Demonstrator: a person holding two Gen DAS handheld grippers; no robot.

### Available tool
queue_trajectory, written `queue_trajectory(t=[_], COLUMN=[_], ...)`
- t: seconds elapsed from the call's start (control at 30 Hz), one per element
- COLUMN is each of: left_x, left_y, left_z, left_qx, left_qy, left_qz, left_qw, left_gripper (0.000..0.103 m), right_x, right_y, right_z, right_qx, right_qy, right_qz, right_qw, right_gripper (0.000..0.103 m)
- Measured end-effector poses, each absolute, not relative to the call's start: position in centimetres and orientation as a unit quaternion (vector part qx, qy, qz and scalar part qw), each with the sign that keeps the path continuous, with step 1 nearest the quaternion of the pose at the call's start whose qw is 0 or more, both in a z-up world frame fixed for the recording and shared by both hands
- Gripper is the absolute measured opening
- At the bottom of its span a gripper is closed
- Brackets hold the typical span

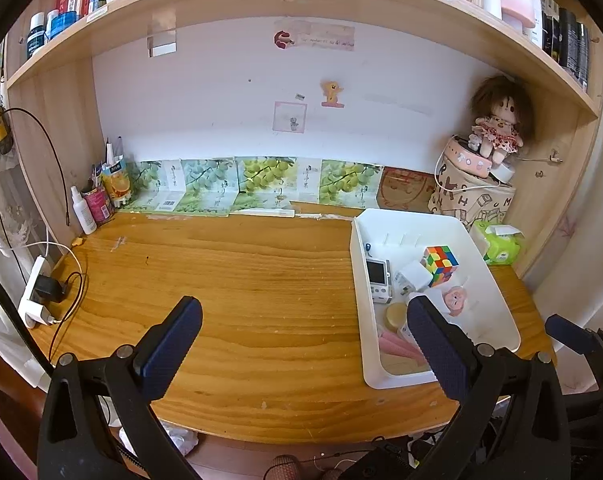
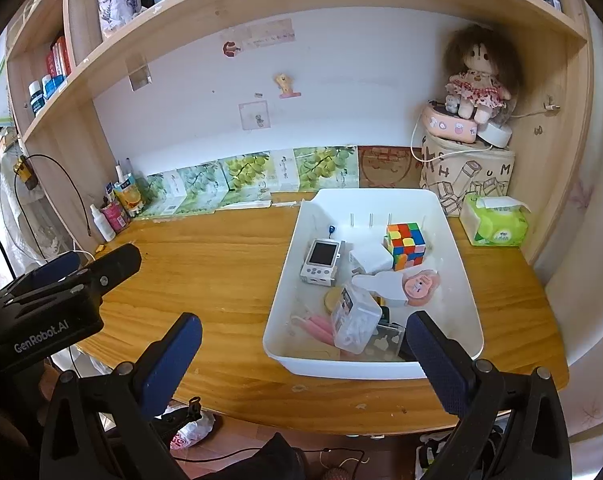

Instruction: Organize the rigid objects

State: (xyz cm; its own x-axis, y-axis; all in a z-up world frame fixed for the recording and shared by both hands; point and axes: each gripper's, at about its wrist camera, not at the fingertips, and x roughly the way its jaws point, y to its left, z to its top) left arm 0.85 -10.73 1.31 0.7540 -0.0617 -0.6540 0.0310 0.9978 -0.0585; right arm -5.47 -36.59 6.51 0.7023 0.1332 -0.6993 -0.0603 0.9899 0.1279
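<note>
A white plastic bin point(image 2: 457, 240) stands on the right of the wooden desk point(image 2: 221, 264); it also shows in the left wrist view point(image 1: 359, 280). It holds a Rubik's cube point(image 2: 404, 245), a small white handheld device point(image 2: 320, 262), a white charger point(image 2: 368, 260), a pink face-shaped item point(image 2: 420, 285), a clear box of small white pieces point(image 2: 354, 318), pink sticks point(image 2: 319, 328) and a round yellow tin point(image 2: 333, 298). My left gripper point(image 1: 304, 350) is open and empty over the desk's front edge. My right gripper point(image 2: 303, 364) is open and empty just before the bin's near rim.
A doll point(image 2: 477, 76) sits on a pink box atop a printed bag at the back right. A green tissue pack point(image 2: 495, 224) lies beside the bin. Bottles and tubes point(image 2: 113, 208) stand at the back left. A power strip with cables point(image 1: 37, 292) lies at the left edge.
</note>
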Motion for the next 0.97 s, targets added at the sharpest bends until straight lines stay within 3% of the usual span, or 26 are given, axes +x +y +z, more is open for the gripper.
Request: queue_trajectory(t=[0.97], left_x=[0.63], left_y=[-10.57], left_z=[1.15], left_qx=[-0.022], left_qy=[0.357], left_qz=[-0.029], left_qw=[0.933], left_gripper=[0.102], right_x=[-5.36], right_y=[-36.84], right_z=[5.51], right_qx=[0.044], right_qy=[0.415], right_qz=[0.030], right_qw=[0.908], right_gripper=[0.102])
